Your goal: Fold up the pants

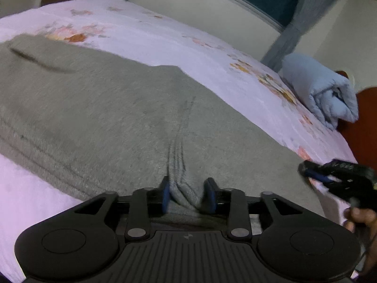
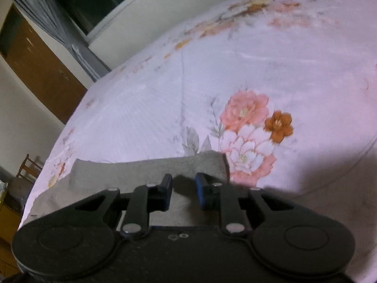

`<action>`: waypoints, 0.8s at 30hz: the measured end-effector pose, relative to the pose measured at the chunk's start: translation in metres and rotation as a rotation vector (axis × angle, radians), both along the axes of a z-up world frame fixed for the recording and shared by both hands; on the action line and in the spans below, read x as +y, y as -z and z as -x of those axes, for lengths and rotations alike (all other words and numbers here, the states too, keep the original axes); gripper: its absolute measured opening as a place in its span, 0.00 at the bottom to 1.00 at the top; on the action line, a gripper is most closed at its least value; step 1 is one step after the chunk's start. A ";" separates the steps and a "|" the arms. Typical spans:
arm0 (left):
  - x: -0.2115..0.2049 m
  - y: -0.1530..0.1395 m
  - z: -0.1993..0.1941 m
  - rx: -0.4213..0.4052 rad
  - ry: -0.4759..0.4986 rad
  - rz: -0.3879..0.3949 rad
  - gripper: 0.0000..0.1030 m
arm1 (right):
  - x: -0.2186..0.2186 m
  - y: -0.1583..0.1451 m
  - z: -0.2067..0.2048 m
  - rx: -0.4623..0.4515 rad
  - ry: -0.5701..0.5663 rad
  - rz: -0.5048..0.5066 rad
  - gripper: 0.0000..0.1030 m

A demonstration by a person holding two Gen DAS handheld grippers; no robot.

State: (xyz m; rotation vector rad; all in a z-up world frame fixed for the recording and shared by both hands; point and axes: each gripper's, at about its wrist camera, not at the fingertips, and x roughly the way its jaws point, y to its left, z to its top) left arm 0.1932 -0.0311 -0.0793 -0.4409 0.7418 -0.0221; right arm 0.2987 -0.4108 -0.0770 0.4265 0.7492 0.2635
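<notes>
Bedsheet (image 1: 146,37), pale with flower prints, carried everything; grey pants (image 1: 99,108) lay spread flat across its near part, close to the near edge. Nearest in, the left gripper (image 1: 188,194) sat low on the cloth with a pinched ridge of grey fabric bunched between its blue pads (image 1: 165,194), creases running away from the jaws, so it read as clenched on the pants. Right gripper (image 2: 183,192) hovered over a far corner of the pants (image 2: 207,162), jaws narrow but with a clear gap and only shadow between them; not gripping anything. From the left wrist view the right gripper (image 1: 329,176) sat off at the right end of the cloth, by the sheet's near edge, a hand (image 1: 360,217) behind it. Pants' long axis ran left-right across the bed, between the two tools. My read: left end was anchored, right end was free, so the next fold depended on the right gripper dropping onto that corner. Further back, a rolled blue blanket (image 1: 322,94) lay at the sheet's right edge, well clear. Window and curtain beyond.
</notes>
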 end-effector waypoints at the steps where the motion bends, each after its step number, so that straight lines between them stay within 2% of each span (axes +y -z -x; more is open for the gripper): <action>1: -0.001 -0.003 0.000 -0.005 0.010 -0.016 0.42 | -0.001 -0.009 0.014 -0.043 0.002 0.025 0.24; 3: -0.002 -0.006 0.005 -0.028 0.030 -0.033 0.59 | 0.000 -0.021 0.043 -0.093 -0.041 0.058 0.24; 4: -0.003 -0.007 0.008 -0.040 0.032 -0.043 0.72 | 0.000 -0.024 0.055 -0.111 -0.055 0.080 0.25; 6: -0.006 -0.009 0.012 -0.049 0.044 -0.071 0.76 | 0.001 -0.028 0.080 -0.116 -0.089 0.118 0.24; 7: -0.007 -0.010 0.013 -0.052 0.051 -0.077 0.78 | 0.002 -0.026 0.089 -0.089 -0.098 0.150 0.28; 9: -0.004 -0.010 0.015 -0.051 0.059 -0.076 0.79 | 0.013 -0.012 0.092 0.048 -0.155 0.276 0.42; 10: -0.002 -0.012 0.017 -0.050 0.063 -0.075 0.79 | 0.016 -0.008 0.095 0.087 -0.151 0.332 0.47; 13: 0.016 -0.023 0.028 -0.062 0.035 -0.066 0.80 | 0.005 -0.025 0.107 0.021 -0.070 0.306 0.48; 14: 0.023 -0.025 0.033 -0.070 0.022 -0.062 0.86 | -0.001 -0.032 0.113 -0.036 -0.048 0.254 0.51; 15: 0.034 -0.029 0.039 -0.078 -0.003 -0.066 0.91 | -0.008 -0.036 0.119 -0.080 -0.032 0.200 0.56; 16: 0.044 -0.031 0.044 -0.084 -0.029 -0.075 1.00 | -0.013 -0.040 0.124 -0.117 -0.005 0.175 0.68; 17: 0.056 -0.032 0.050 -0.090 -0.057 -0.085 1.00 | -0.015 -0.043 0.129 -0.149 0.023 0.185 0.74; 18: 0.070 -0.032 0.055 -0.091 -0.077 -0.084 1.00 | -0.017 -0.045 0.132 -0.181 0.048 0.193 0.74; 19: 0.086 -0.030 0.060 -0.084 -0.105 -0.071 1.00 | -0.019 -0.046 0.136 -0.208 0.071 0.188 0.77; 20: 0.100 -0.028 0.065 -0.078 -0.134 -0.056 1.00 | -0.022 -0.046 0.139 -0.232 0.095 0.171 0.86; 22: 0.134 -0.022 0.077 -0.073 -0.206 0.004 1.00 | -0.025 -0.044 0.142 -0.271 0.138 0.148 0.94; 24: 0.165 -0.012 0.088 -0.078 -0.280 0.098 1.00 | -0.025 -0.044 0.143 -0.301 0.151 0.139 0.94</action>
